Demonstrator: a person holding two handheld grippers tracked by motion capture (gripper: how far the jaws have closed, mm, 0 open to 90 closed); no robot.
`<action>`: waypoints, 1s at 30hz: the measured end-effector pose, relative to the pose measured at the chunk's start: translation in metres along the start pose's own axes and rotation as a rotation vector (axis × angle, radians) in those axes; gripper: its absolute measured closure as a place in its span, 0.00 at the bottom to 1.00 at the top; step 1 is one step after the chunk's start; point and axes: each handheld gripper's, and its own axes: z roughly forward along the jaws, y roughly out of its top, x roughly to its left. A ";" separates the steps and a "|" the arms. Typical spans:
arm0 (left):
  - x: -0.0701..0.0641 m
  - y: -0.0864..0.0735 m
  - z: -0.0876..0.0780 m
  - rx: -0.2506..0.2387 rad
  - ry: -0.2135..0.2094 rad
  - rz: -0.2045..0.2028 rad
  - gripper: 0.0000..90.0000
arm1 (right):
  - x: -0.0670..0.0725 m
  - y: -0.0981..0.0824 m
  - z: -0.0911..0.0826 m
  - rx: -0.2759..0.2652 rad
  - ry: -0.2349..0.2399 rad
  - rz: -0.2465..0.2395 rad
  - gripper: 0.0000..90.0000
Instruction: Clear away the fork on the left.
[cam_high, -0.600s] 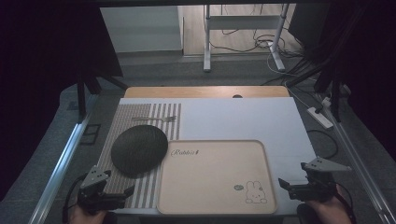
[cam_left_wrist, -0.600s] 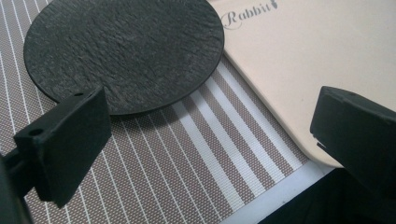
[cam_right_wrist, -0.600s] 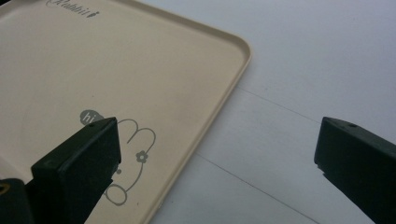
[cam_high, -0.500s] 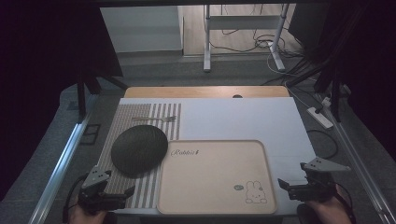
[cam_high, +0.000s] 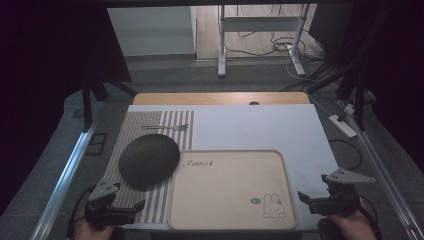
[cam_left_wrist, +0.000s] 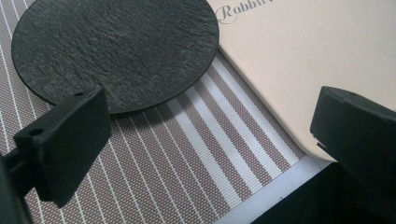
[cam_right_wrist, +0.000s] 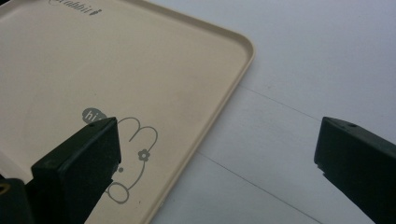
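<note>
A beige tray (cam_high: 230, 187) with a rabbit drawing lies at the front middle of the table. A round black plate (cam_high: 148, 160) rests on a striped placemat (cam_high: 150, 125) to its left, and a fork (cam_high: 165, 127) lies beyond the plate. My left gripper (cam_high: 131, 206) hovers open at the front left corner, over the placemat's near edge; in the left gripper view (cam_left_wrist: 205, 140) the plate (cam_left_wrist: 116, 49) lies just ahead of its jaws. My right gripper (cam_high: 306, 198) stands open at the tray's front right corner (cam_right_wrist: 243, 46), with nothing between its jaws (cam_right_wrist: 219, 154).
A white sheet (cam_high: 260, 125) covers the table behind the tray, with a wooden strip (cam_high: 220, 98) at the far edge. Metal rails (cam_high: 65, 170) run along both sides. Stand legs and cables (cam_high: 280, 45) sit on the floor beyond.
</note>
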 end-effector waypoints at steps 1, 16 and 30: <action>0.000 0.000 0.000 0.000 -0.002 -0.001 0.00 | 0.000 0.000 0.000 0.000 0.001 0.000 0.01; 0.000 0.001 0.000 -0.016 -0.011 0.001 0.00 | 0.000 0.000 0.000 0.006 0.004 -0.008 0.01; -0.001 0.005 0.000 -0.040 -0.022 0.016 0.00 | 0.000 0.000 0.000 0.007 0.007 -0.012 0.01</action>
